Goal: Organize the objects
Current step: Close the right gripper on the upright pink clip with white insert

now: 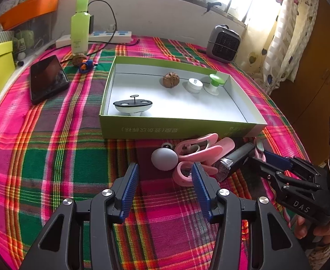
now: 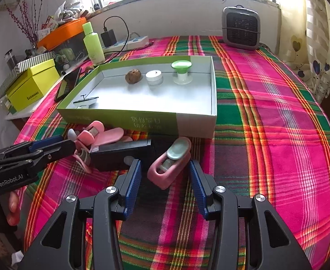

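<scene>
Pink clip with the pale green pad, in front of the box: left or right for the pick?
Right. The pink clip lies just ahead of the open right gripper, roughly centred between its fingers. The left gripper faces the grey ball and other pink clips.

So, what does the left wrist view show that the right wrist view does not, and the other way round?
Only the left wrist view shows the grey ball beside the pink clips, the blue-and-orange toy next to a second walnut, and the whole phone.

Only the right wrist view shows the pink case with a pale green lid before the open right gripper, and the full yellow-green box.

Both show the tray holding a walnut, white jar and green-topped piece, the green bottle and the heater.
</scene>
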The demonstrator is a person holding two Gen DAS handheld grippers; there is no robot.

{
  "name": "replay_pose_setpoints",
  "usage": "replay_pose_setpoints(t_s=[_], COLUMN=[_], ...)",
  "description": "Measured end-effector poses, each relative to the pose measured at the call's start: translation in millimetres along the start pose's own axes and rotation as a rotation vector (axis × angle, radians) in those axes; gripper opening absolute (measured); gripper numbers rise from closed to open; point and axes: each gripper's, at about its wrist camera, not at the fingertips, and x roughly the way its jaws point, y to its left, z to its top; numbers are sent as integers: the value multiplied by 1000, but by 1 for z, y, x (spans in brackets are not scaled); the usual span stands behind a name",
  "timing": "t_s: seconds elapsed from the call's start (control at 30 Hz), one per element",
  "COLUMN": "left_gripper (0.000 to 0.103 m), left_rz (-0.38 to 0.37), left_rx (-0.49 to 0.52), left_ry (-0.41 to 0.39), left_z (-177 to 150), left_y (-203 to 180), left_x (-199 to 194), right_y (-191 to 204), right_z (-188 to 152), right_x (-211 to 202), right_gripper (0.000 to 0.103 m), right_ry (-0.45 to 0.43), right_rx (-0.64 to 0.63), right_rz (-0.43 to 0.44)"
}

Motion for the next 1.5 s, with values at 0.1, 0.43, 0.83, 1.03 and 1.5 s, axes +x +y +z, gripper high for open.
replay_pose_setpoints(t_s=[0.1, 0.43, 0.83, 1.03, 1.5], left_gripper=[48, 48, 48, 48, 48], left_rz=[-5, -35, -53, -74, -56], left_rx=[4, 0, 21, 49, 119], left_ry=[3, 23, 37, 55, 2], left_z=[0, -2, -8, -15, -2], left_y=[-1, -6, -14, -23, -25], left_x=[1, 3, -2, -4, -12], right_y=[-1, -6, -11, -16, -24], right_z=[-1, 0, -4, -7, -15], right_x=[0, -2, -7, -12, -18], right_gripper=[45, 43, 20, 19, 19], right_ry=[-1, -2, -7, -10, 11], right_rx=[7, 20, 16, 15, 6], right_rz=[-2, -29, -37, -55, -79])
